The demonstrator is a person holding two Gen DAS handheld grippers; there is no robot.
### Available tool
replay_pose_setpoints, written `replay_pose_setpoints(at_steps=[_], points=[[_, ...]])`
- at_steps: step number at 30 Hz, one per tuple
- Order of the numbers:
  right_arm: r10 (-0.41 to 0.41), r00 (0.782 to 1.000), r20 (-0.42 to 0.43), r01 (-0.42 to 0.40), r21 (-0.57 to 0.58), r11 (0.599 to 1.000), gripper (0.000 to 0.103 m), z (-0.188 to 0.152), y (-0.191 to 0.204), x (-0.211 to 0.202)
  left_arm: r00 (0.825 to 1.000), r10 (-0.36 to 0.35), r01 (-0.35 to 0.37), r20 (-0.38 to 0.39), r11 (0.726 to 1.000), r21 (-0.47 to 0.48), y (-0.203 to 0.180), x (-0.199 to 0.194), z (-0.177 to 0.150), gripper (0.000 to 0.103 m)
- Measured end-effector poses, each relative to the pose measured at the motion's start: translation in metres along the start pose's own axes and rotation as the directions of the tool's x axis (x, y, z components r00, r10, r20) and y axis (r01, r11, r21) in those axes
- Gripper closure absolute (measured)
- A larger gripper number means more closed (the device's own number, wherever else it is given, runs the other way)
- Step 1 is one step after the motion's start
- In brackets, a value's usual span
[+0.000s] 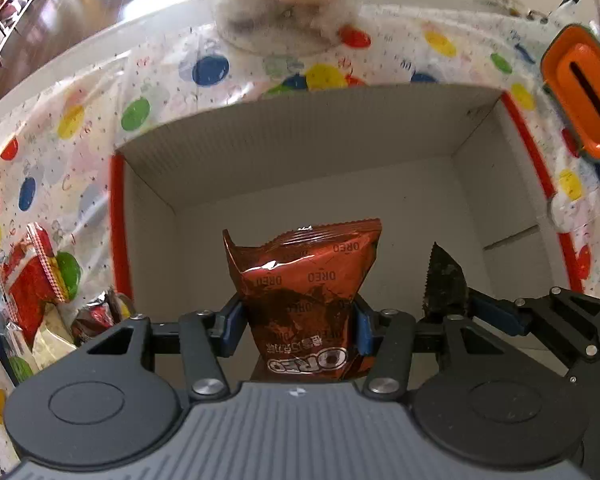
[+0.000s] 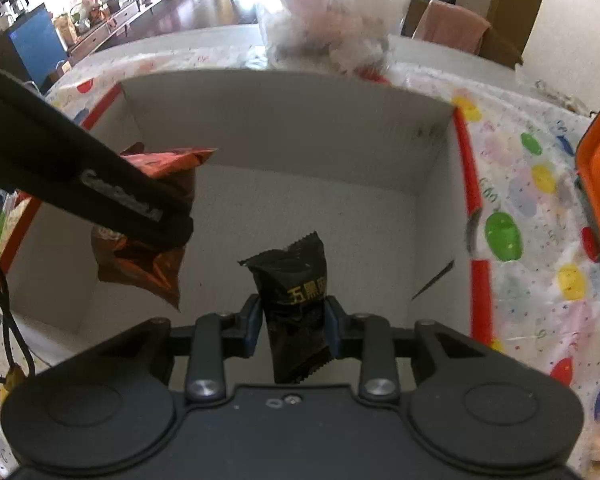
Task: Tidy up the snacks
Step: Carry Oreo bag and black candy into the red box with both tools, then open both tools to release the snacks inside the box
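— Spotted plastic, that tablecloth point(image 1: 80, 92), all coloured dots, and on it sits the big white cardboard box point(image 1: 300, 136) with red edges, its top open.

— What stands around the box?

— Beyond its far wall, a clear bag point(image 1: 288, 4), blurred, contents hard to make out. To the right of the box, an orange holder point(image 1: 580, 92) with a dark slot. To the left, a heap of loose snack packets point(image 1: 36, 292), one red with a zigzag edge.

— And the grippers?

— Both hang over the open box, pointing steeply down. The left gripper point(image 1: 298, 328) is part-way open, its blue pads pressed on the sides of a brown Oreo packet point(image 1: 308, 280), which hangs above the box floor.

— The right one?

— The right gripper point(image 2: 290, 326) is closed nearly all the way, pinching a small black packet point(image 2: 296, 292) with gold characters. That one is also above the box floor, just right of the Oreo packet.

— Anything lying in the box?

— None that I can see.
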State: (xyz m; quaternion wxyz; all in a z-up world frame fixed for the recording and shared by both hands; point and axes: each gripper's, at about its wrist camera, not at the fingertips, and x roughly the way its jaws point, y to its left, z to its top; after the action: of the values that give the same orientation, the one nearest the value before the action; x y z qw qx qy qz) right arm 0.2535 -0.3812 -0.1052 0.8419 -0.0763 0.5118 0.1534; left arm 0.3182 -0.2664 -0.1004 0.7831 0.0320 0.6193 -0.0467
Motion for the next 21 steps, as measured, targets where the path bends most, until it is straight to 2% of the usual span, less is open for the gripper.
replay_pose_setpoints(at_steps=[4,8,14,21], points=[[-0.005,0.999,-0.035,0.004,-0.021,1.000,0.072,-0.004,0.004,0.008,0.998,0.019,-0.017,-0.056,1.000,0.024,-0.007,0.012,0.000,0.051],[0.011,0.998,-0.058,-0.011,-0.009,1.000,0.072,-0.006,0.002,0.013,0.997,0.021,-0.018,-0.077,0.999,0.037,-0.011,0.017,0.001,0.051],[0.038,0.998,-0.057,-0.037,0.005,0.999,0.068,-0.005,-0.005,0.010,0.998,0.014,-0.012,-0.062,0.999,0.038,-0.010,0.014,0.001,0.047],[0.083,0.997,0.004,-0.083,0.012,0.996,0.063,-0.003,-0.017,-0.012,1.000,-0.028,0.028,-0.007,1.000,0.003,0.001,-0.002,-0.004,0.045]])
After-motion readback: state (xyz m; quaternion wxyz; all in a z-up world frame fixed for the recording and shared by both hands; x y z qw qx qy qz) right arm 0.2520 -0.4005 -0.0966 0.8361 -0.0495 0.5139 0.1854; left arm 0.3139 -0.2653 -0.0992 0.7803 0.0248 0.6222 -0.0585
